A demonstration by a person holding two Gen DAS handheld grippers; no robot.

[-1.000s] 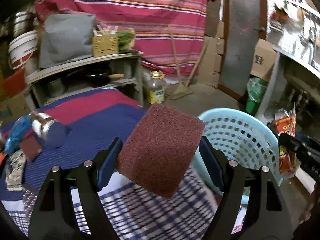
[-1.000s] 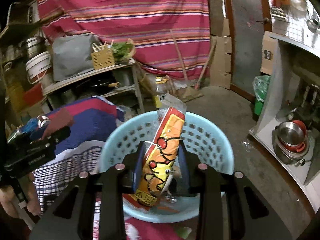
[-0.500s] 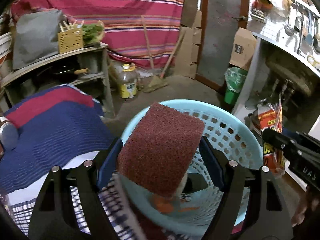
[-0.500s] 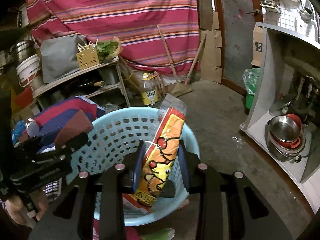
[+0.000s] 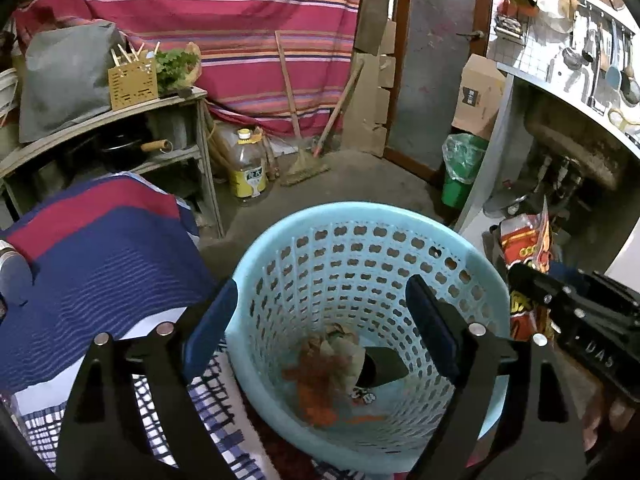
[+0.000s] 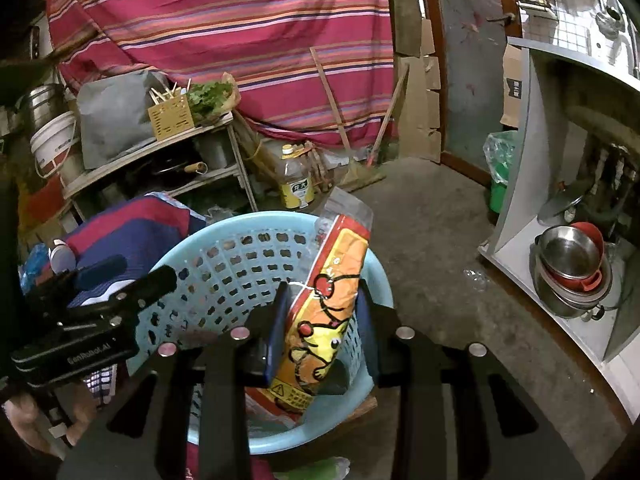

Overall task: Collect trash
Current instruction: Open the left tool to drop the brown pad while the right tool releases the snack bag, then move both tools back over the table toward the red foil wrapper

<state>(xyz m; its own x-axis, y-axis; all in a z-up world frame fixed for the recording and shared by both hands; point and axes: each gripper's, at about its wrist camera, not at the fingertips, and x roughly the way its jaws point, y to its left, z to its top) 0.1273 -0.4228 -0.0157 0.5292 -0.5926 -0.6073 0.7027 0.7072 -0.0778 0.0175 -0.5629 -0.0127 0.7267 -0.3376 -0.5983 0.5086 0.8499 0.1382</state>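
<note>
The left gripper (image 5: 322, 320) was held over the light blue basket (image 5: 476, 268), its jaws opening with nothing between them. In the bottom of the basket lay crumpled orange and pale wrappers (image 5: 324, 368) beside a dark object (image 5: 380, 364) that could not be identified in the dim left wrist view.

The right gripper (image 6: 322, 334) was clamped on an orange snack packet (image 6: 328, 320) printed with a yellow cartoon figure. The packet stood nearly upright between the pads, over the right part of the basket, its clear top edge rising above the far rim. In the left wrist view the same packet showed just outside the basket's right rim.

The basket stood on the concrete floor (image 6: 432, 248), just right of a blue and red striped blanket (image 5: 100, 248). A checked cloth (image 5: 208, 412) lay at the basket's near left. Further back stood a wooden shelf (image 5: 120, 120), a plastic oil bottle (image 5: 249, 168) on the floor, and a green bin (image 5: 460, 176) at the far right. A red striped cloth (image 5: 224, 40) hung across the far wall.
</note>
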